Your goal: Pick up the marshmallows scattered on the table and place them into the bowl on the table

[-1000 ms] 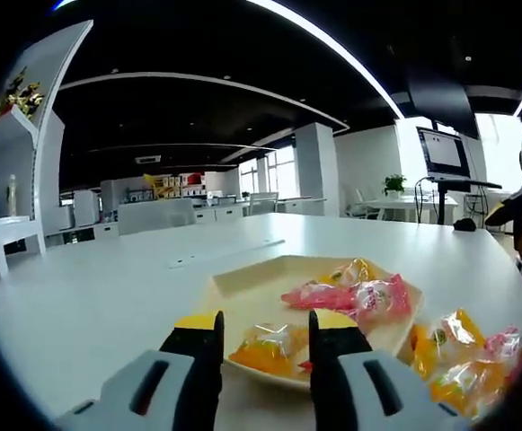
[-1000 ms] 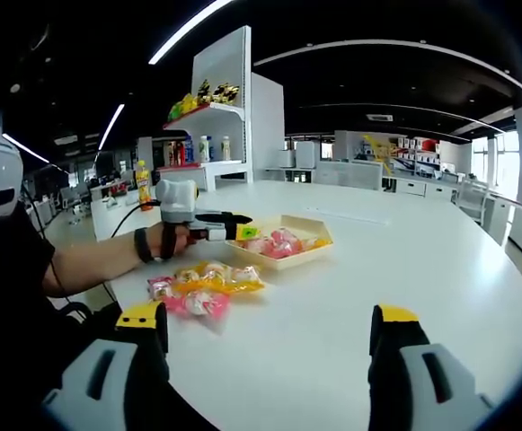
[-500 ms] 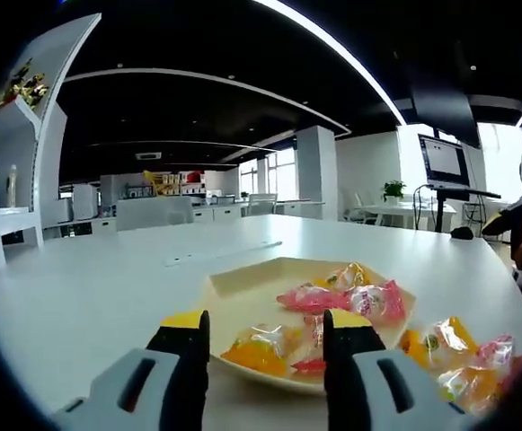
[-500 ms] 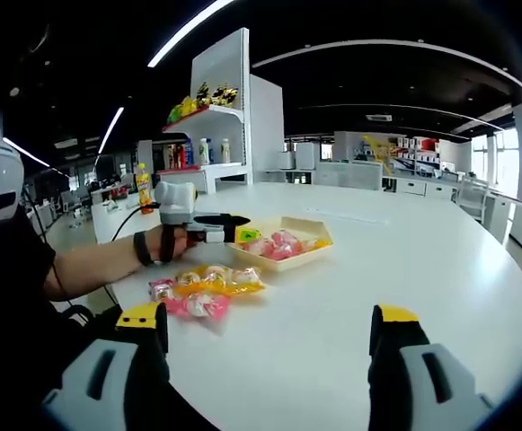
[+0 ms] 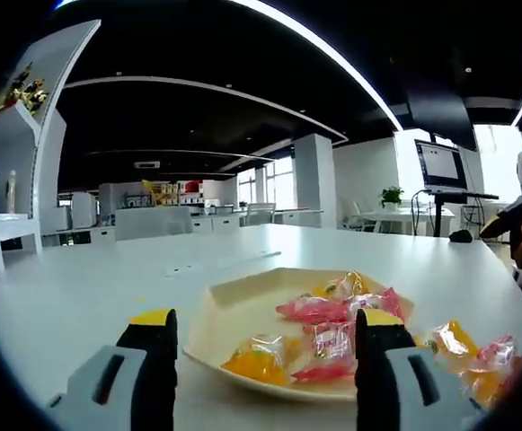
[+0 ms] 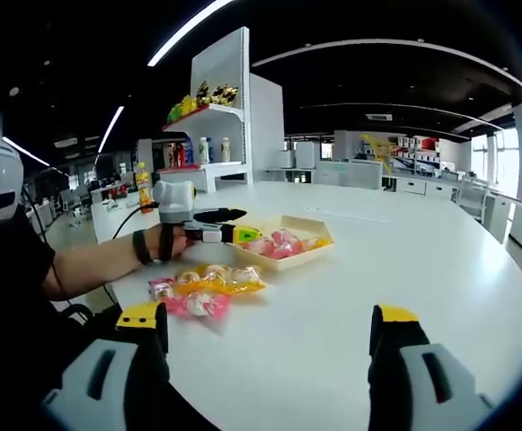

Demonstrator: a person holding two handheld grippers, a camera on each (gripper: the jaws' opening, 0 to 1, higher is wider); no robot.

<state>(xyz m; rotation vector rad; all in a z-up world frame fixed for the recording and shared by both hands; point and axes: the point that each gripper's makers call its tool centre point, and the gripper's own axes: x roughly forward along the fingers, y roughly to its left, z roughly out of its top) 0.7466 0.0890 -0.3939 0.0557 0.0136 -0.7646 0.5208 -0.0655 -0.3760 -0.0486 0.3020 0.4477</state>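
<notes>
Left gripper (image 5: 259, 337): jaws spread, nothing held, poised at bowl (image 5: 234, 305) rim, presumably for release | right gripper (image 6: 265, 328): jaws apart, empty, kept back | marshmallows (image 6: 202, 289): heaped on table (image 6: 377, 260) beside bowl, awaiting pickup; others lie inside.

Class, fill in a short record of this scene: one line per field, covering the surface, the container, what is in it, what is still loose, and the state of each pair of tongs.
surface: white table
container: shallow cream bowl, on the table
in bowl: several wrapped marshmallows, pink and orange
loose: a cluster of wrapped sweets on the table beside the bowl
left tongs: open, empty, at the bowl's near edge
right tongs: open, empty, away from the sweets
holder: a person's hand grips the left tongs
</notes>
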